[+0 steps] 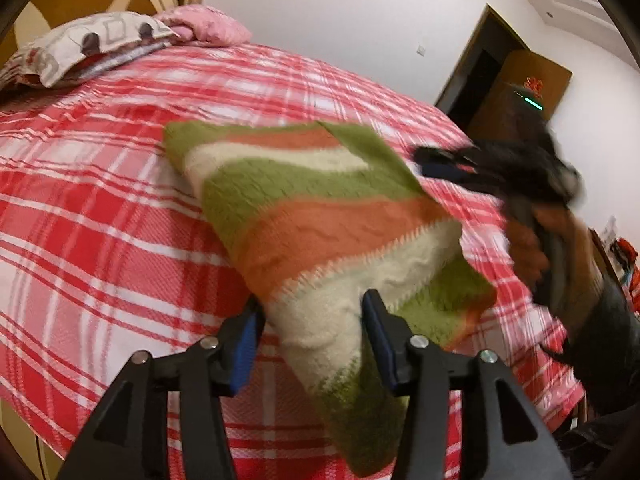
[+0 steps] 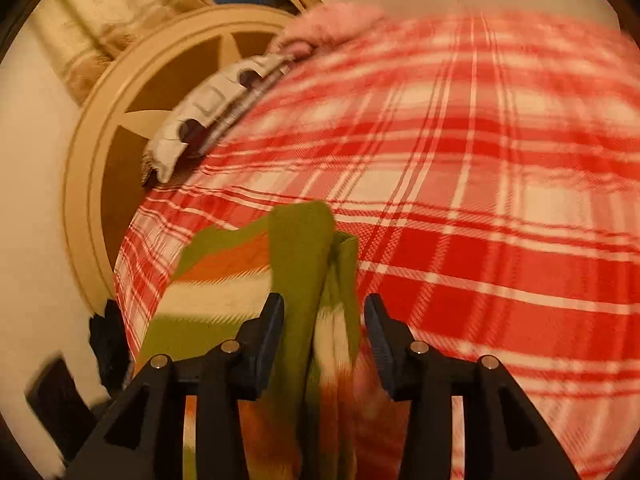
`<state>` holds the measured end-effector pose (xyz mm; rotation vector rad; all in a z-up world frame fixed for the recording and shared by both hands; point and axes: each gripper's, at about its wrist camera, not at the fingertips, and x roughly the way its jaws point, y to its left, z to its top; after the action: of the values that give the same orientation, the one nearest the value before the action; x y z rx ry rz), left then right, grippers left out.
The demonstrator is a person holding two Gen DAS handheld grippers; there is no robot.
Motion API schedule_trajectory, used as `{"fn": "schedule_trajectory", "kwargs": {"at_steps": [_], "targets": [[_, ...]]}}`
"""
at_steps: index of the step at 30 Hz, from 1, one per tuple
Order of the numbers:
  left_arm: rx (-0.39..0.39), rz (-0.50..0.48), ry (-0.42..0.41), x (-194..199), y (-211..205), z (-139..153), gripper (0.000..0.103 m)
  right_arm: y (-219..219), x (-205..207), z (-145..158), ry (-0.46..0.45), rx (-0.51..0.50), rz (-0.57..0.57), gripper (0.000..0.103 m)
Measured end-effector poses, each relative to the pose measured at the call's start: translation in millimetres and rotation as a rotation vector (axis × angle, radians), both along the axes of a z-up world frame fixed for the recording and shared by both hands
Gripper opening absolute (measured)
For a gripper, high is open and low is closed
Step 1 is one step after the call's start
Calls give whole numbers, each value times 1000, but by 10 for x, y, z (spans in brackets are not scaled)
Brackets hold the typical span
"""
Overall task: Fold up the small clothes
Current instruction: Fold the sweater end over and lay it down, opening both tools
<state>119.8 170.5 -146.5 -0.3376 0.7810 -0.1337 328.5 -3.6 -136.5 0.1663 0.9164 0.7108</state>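
A small knitted sweater with green, orange and cream stripes lies on the red plaid bed, one end lifted. My left gripper has its jaws apart, with the sweater's cream and green end between them. In the left wrist view my right gripper shows blurred at the sweater's far right edge, held by a hand. In the right wrist view my right gripper has its jaws apart, and a bunched green fold of the sweater hangs between them without clear contact.
The red and white plaid bedspread covers the bed. Pillows lie by the round wooden headboard. A doorway stands at the far right wall.
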Motion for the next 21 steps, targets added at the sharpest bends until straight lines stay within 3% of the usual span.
{"fn": "schedule_trajectory", "kwargs": {"at_steps": [3, 6, 8, 10, 11, 13, 15, 21], "targets": [[36, 41, -55, 40, 46, 124, 63, -22, -360, 147, -10, 92, 110, 43], [58, 53, -93, 111, 48, 224, 72, 188, -604, 80, -23, 52, 196, 43], [203, 108, -95, 260, -2, 230, 73, 326, -651, -69, 3, 15, 223, 43], [286, 151, -66, 416, 53, 103, 75, 362, -597, -226, 14, -85, 143, 43], [304, 153, -21, 515, 101, -14, 81, 348, -565, -271, 24, -92, 125, 43], [221, 151, 11, 543, 249, -165, 86, 317, -552, -313, 31, -97, 127, 42], [157, 161, -3, 443, 305, -138, 82, 295, -657, -233, 0, -125, 138, 42], [92, 64, -84, -110, 66, 100, 85, 111, -1173, -83, -59, -60, 260, 43]]}}
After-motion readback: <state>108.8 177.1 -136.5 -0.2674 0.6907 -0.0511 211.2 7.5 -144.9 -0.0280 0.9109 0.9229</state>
